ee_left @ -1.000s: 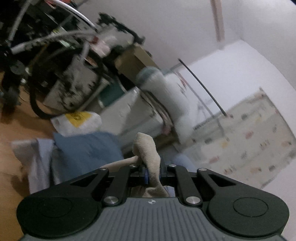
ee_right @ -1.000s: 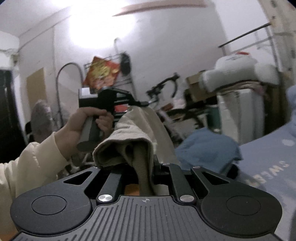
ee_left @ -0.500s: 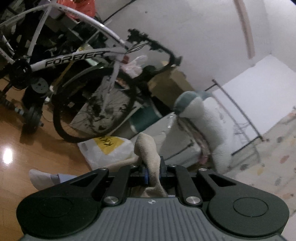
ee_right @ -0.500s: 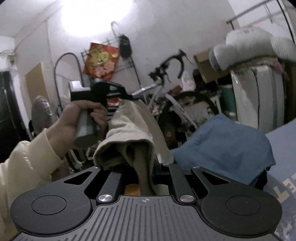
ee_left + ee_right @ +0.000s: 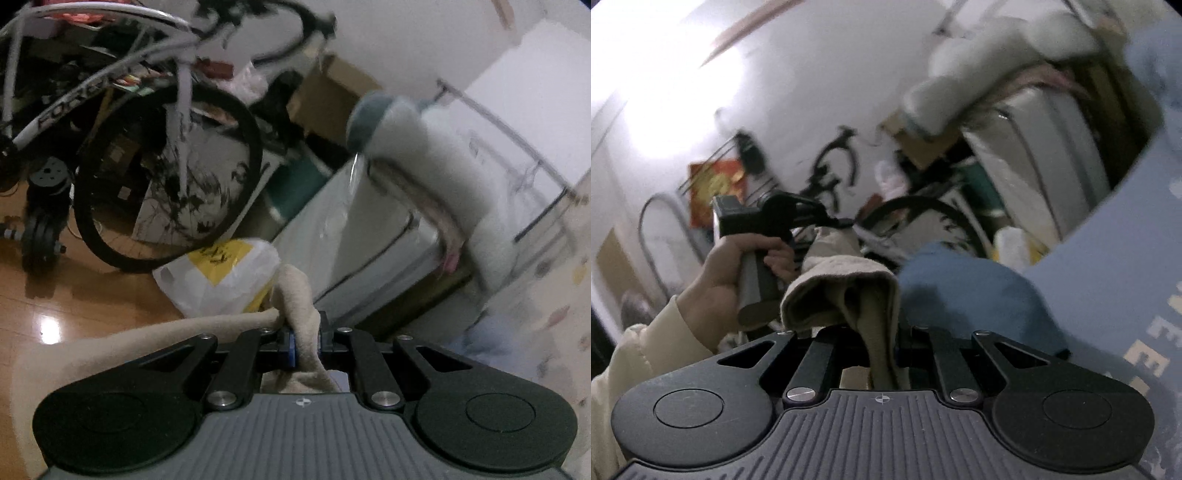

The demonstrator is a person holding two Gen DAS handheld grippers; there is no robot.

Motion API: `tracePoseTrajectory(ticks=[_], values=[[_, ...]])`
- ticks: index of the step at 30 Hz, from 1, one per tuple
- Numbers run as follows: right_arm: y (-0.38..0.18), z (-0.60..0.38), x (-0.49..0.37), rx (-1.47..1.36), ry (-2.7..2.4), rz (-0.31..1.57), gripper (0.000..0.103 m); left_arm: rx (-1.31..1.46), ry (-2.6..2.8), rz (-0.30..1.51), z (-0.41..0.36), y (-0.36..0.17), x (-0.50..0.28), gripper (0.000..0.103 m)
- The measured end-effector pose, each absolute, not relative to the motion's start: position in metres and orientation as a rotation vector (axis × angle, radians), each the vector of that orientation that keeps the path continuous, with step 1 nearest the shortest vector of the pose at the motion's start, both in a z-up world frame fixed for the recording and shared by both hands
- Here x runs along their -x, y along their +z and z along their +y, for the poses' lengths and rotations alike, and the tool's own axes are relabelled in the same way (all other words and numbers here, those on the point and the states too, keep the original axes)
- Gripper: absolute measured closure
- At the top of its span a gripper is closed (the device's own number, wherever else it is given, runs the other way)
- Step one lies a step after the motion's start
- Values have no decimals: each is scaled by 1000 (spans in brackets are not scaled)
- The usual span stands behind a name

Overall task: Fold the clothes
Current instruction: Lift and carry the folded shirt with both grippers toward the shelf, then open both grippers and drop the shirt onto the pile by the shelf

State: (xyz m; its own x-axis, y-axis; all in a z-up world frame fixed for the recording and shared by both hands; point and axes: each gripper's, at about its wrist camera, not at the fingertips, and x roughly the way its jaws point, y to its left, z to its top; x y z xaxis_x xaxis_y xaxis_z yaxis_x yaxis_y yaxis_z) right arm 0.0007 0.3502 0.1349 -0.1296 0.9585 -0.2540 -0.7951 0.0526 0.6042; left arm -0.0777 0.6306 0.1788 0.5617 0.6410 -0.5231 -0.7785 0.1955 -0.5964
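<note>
1. Left gripper (image 5: 306, 341): my jaws are pinched down to a narrow slit on a bunched corner of the beige garment (image 5: 295, 295). The cloth rises in a small hump above the pads and trails off to the left as a loose band, so this is an edge grip, taken to carry one corner.

2. Right gripper (image 5: 882, 334): my jaws are likewise nearly closed on a thick fold of the same beige garment (image 5: 846, 291), which stands up in front of the pads as a doubled loop. Two corners in two grippers keep the piece spread between my hands rather than hanging in a lump.

3. Left hand (image 5: 738, 266), seen from the right wrist view: it holds the other gripper's handle just to the left of the beige garment and slightly above it. The cloth runs from one tool towards the other.

4. Blue garment (image 5: 975, 295): it lies crumpled immediately right of the beige garment, waiting its turn, I judge.

5. Pale blue printed fabric (image 5: 1126, 295): farther right of the beige garment; probably the surface I work over.

6. Bicycle (image 5: 177, 147) and yellow-and-white bag (image 5: 221, 273): beyond the beige garment, on the wooden floor (image 5: 55, 288); no part in the task.

7. Stage, as I judge it: the beige garment is held aloft, not yet laid flat for folding.
</note>
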Motion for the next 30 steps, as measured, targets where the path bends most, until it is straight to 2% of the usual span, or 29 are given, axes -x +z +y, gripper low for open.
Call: tracePoseTrajectory(ticks=[5,9,13,16,17,18,20,28,30], values=[[73,349,-50,-503,1373,897,89,882,1007,294,645,144,29,85],[36,336,-61,-649,1268,948,86,807,906,290,647,124,27,64],[14,324,-63,-733,1225,965,82,717,823,213,643,116,49,51],[12,323,-62,-744,1215,962,80,657,830,121,637,118,71,27],[12,324,-62,-735,1200,959,69,640,835,81,634,121,81,14],[13,321,-62,-717,1177,951,51,627,842,45,631,125,89,7],[20,311,-63,-691,1136,914,40,580,852,39,623,135,98,0],[69,254,-71,-525,980,807,26,216,672,205,548,156,115,0],[81,235,-62,-464,972,780,23,183,624,300,530,147,113,0]])
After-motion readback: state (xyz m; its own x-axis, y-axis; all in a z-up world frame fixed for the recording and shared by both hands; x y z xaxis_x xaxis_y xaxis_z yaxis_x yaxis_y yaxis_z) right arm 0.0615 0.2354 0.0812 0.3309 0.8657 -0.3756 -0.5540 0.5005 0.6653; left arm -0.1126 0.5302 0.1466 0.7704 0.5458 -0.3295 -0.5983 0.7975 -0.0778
